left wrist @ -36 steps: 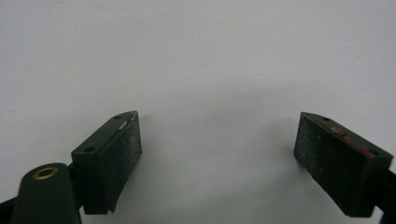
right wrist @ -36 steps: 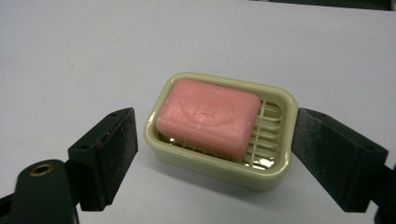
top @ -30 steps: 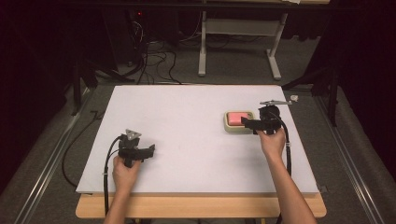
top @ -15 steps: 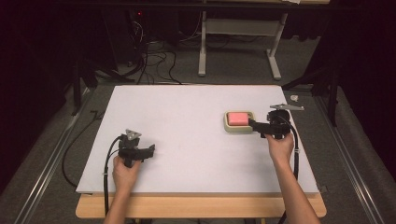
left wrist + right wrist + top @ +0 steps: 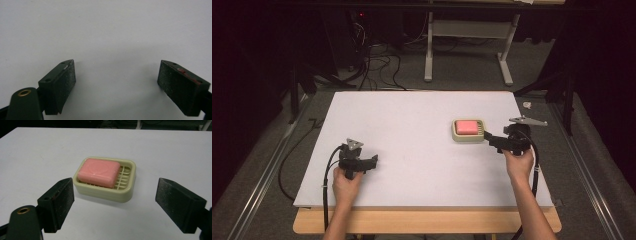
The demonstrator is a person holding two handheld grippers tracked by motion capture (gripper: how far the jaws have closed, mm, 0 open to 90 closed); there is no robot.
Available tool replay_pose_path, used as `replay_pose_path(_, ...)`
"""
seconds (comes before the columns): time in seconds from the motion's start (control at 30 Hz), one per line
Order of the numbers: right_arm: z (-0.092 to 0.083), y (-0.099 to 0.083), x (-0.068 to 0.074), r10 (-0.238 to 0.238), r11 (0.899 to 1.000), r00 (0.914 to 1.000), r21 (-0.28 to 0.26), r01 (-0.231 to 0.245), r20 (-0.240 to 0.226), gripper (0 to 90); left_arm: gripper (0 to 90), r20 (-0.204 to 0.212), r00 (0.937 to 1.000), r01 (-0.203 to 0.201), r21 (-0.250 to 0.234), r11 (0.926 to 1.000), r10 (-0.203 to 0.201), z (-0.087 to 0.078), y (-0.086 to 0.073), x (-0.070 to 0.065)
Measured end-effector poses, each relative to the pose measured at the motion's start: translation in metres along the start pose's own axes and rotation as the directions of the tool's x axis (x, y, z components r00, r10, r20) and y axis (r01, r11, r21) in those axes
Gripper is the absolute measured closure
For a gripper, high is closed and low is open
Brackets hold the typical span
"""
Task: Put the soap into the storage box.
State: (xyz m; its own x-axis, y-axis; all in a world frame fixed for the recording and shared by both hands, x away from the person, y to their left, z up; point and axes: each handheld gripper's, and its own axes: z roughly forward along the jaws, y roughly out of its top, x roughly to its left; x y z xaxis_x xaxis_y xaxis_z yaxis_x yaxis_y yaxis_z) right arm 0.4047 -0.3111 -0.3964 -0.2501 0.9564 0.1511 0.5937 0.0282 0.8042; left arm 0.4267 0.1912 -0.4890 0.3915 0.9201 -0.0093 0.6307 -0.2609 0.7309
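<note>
A pink bar of soap (image 5: 467, 126) (image 5: 99, 172) lies in a pale yellow slotted soap dish (image 5: 456, 135) (image 5: 127, 187) on the right half of the white table. My right gripper (image 5: 488, 138) (image 5: 115, 206) is open just right of the dish, its jaws pointing at it and standing apart from it. In the right gripper view the dish sits a little beyond the two jaws. My left gripper (image 5: 373, 162) (image 5: 116, 85) is open near the table's front left, low over bare white surface, with nothing between its jaws.
The white tabletop (image 5: 412, 130) has a wooden front edge (image 5: 422, 222). Cables (image 5: 377, 65) and a white stand's legs (image 5: 467, 55) lie on the dark floor beyond the far edge. A metal rail (image 5: 257, 185) runs along the left side.
My right gripper has drawn back to the right, away from the soap dish, and now stands open beside it. The left gripper has stayed where it was.
</note>
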Motion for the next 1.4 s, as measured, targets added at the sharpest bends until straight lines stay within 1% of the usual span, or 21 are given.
replay_pose_path(0.2, -0.009, -0.008, -0.004, 0.017, 1.000, 0.9999, -0.020, -0.017, -0.003, 16.1, 15.3, 0.000, 1.0000, 0.000, 0.000, 1.0000, 0.000, 0.000, 0.000, 0.000)
replay_pose_path(0.37, -0.013, -0.012, -0.005, 0.015, 1.000, 0.9999, -0.027, -0.015, -0.004, 16.0, 15.3, 0.000, 1.0000, 0.000, 0.000, 1.0000, 0.000, 0.000, 0.000, 0.000)
replay_pose_path(0.4, -0.014, -0.013, -0.005, 0.022, 0.999, 0.9997, -0.028, -0.022, -0.006, 16.1, 15.3, 0.000, 1.0000, 0.000, 0.000, 1.0000, 0.000, 0.000, 0.000, 0.000)
replay_pose_path(0.57, -0.018, -0.018, -0.005, 0.016, 0.999, 0.9998, -0.037, -0.016, -0.015, 16.1, 15.3, 0.000, 1.0000, 0.000, 0.000, 1.0000, 0.000, 0.000, 0.000, 0.000)
replay_pose_path(1.03, -0.024, -0.034, -0.004, 0.023, 0.999, 0.9994, -0.040, -0.024, -0.027, 16.2, 15.3, 0.000, 1.0000, 0.000, 0.000, 1.0000, 0.000, 0.000, 0.000, 0.000)
replay_pose_path(1.3, -0.024, -0.042, -0.002, 0.028, 0.999, 0.9989, -0.035, -0.029, -0.038, 16.3, 15.3, 0.000, 1.0000, 0.000, 0.000, 1.0000, 0.000, 0.000, 0.000, 0.000)
replay_pose_path(1.37, -0.023, -0.044, -0.001, 0.022, 0.999, 0.9989, -0.039, -0.023, -0.043, 16.3, 15.3, 0.000, 1.0000, 0.000, 0.000, 1.0000, 0.000, 0.000, 0.000, 0.000)
replay_pose_path(1.4, -0.023, -0.045, 0.000, 0.027, 0.999, 0.9986, -0.036, -0.029, -0.044, 16.3, 15.3, 0.000, 1.0000, 0.000, 0.000, 1.0000, 0.000, 0.000, 0.000, 0.000)
